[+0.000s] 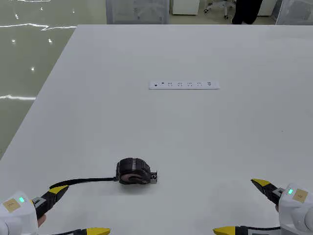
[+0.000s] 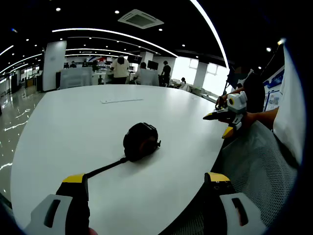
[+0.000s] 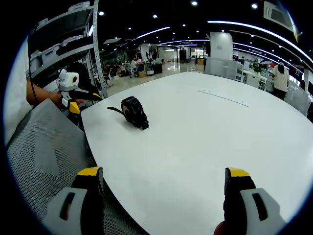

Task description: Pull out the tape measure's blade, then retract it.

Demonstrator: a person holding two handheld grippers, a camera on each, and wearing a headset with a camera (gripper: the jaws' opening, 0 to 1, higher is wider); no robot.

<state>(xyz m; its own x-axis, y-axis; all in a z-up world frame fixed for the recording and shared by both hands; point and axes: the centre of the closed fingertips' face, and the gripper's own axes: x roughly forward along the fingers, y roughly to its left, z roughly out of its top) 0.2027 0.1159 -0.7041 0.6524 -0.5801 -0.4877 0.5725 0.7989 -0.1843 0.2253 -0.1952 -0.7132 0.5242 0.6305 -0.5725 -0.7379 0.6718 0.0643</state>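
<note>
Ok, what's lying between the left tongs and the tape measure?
Just the tape measure's own black strap, running over bare white table toward the left tongs; the head view shows it.

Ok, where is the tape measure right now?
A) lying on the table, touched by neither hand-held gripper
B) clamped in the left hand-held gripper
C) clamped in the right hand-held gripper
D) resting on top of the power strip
A: the tape measure lies on the white table, apart from the left hand-held gripper and the right hand-held gripper, both open.
</note>
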